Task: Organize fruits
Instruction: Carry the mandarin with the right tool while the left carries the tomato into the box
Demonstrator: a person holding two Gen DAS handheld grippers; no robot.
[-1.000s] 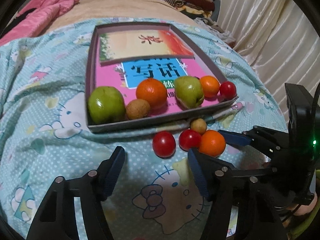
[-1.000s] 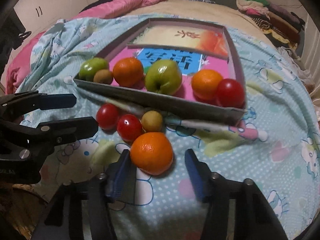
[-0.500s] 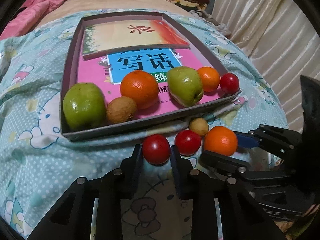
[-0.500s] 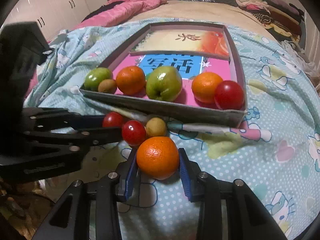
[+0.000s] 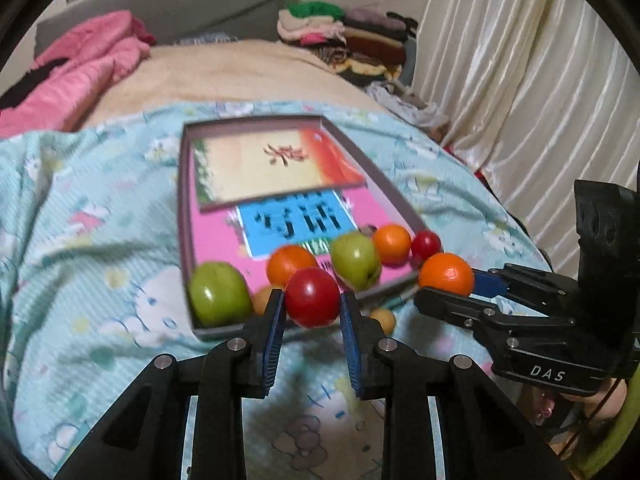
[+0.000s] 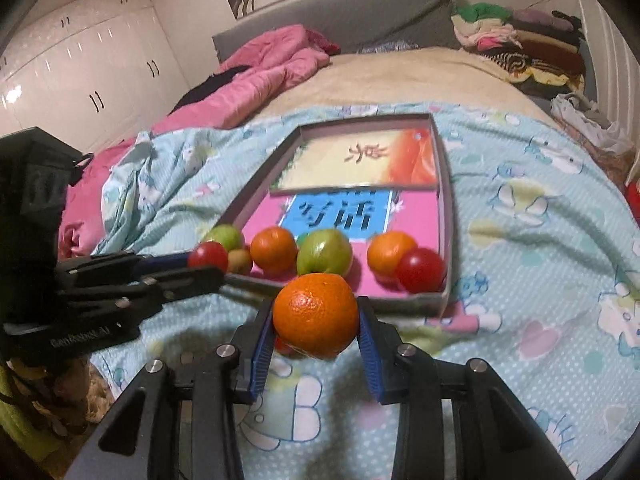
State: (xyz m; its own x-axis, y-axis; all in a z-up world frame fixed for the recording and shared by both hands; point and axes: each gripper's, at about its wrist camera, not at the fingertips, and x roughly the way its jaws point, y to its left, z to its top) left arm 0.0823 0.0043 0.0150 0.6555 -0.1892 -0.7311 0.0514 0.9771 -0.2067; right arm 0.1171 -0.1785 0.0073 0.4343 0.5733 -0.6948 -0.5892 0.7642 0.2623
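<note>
Left wrist view: left tongs (image 5: 312,316) clenched on a tomato (image 5: 312,297), lifted clear of the blanket (image 5: 80,280), just short of the box's near wall.
Right wrist view: right tongs (image 6: 316,336) grasping an orange (image 6: 315,320), also off the blanket, in front of the box (image 6: 447,216).
Jaw note: both pairs have just been closing; each now has its fruit pressed between the blue pads.
Box contents: row along the near wall: green apple (image 5: 218,298), small brown fruit partly hidden, an orange (image 5: 290,264), a second green apple (image 5: 355,260), a small orange (image 5: 392,243), a tomato (image 5: 425,243). Books line the box floor.
Left outside: one small yellowish fruit (image 5: 382,320) on the blanket by the near wall; a red scrap shows under the held orange in the right view, probably another tomato, cannot tell for sure.
Progress: judged past halfway; six fruits boxed, two in the air, likely two on the bed.
Pose, left: tongs angled downward toward the near-left part of the box.
Pose, right: tongs angled downward likewise, beside the left pair, well apart from it.
Next, judged: carry both over the wall, set down in free floor behind the row.
</note>
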